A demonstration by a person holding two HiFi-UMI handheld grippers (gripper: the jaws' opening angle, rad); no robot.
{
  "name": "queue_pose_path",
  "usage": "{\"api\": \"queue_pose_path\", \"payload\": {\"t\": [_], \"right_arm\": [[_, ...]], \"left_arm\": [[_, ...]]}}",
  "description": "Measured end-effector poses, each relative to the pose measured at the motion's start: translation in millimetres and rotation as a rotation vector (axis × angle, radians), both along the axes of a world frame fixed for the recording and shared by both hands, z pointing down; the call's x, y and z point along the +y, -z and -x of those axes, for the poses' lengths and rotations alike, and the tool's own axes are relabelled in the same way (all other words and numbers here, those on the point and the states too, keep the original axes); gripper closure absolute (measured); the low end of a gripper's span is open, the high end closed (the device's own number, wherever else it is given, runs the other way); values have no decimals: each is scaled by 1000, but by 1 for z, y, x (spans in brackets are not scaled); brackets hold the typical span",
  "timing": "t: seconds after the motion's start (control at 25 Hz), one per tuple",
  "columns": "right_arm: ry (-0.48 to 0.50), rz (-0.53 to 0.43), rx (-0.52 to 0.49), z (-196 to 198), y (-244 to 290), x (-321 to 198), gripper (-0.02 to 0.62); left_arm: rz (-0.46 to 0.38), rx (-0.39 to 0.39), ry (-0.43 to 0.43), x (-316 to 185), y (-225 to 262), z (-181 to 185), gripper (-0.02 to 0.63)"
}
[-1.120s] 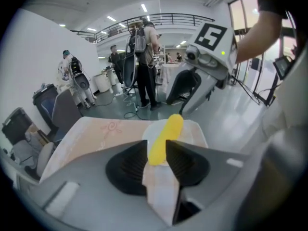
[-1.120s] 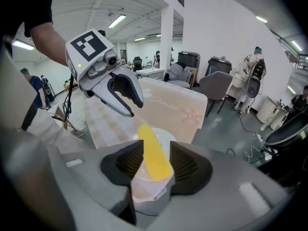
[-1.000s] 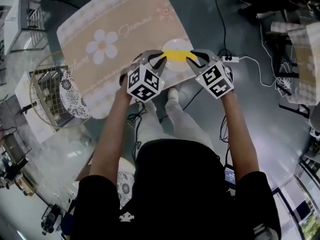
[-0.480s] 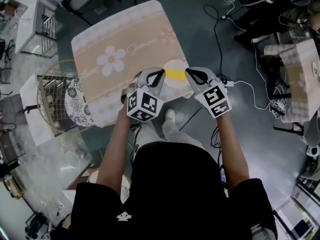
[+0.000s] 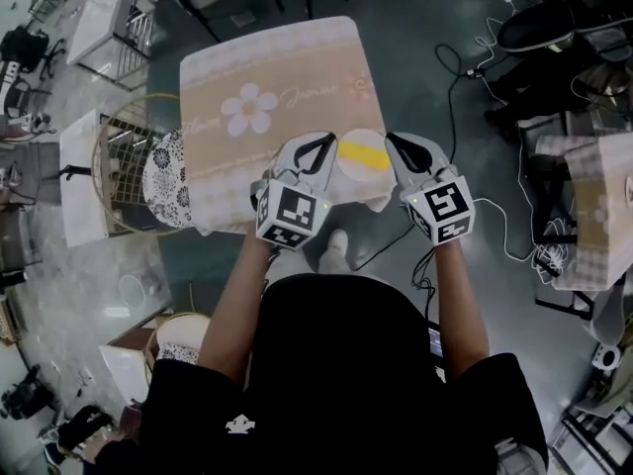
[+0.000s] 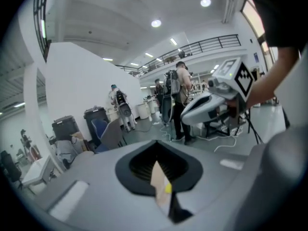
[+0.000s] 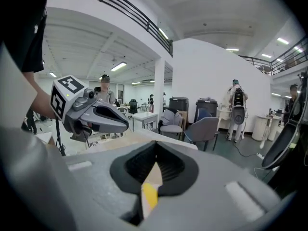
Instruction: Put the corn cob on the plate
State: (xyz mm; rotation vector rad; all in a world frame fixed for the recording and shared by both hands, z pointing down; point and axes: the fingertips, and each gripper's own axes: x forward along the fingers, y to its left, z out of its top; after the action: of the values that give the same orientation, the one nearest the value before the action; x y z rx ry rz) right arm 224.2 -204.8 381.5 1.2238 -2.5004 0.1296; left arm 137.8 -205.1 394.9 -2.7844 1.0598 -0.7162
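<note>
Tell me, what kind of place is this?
Probably a big open lab or workshop hall, not a home: a balcony railing runs high up, office chairs stand about, and loose cables trail around a small cloth-covered table.

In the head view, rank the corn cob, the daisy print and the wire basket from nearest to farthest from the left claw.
1. Corn cob, just right of the left claw, on the plate.
2. Daisy print, up and left, on the tablecloth.
3. Wire basket, far left, past the tablecloth's edge.
</note>
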Motion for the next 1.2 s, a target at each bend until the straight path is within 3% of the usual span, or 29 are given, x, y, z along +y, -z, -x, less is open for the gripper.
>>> {"api": "queue_pose_path", "payload": {"t": [0.44,0.64,1.2], "right_arm": [[56,-46,-111,26,23,5,592],[69,-47,-144,39,26,10,592],[90,-60,-183,94,40,56,592]], "left_arm": [[-75,67,71,19,57,25,597],[-65,77,88,32,60,38,597],[-11,195,142,73,62,95,597]]}}
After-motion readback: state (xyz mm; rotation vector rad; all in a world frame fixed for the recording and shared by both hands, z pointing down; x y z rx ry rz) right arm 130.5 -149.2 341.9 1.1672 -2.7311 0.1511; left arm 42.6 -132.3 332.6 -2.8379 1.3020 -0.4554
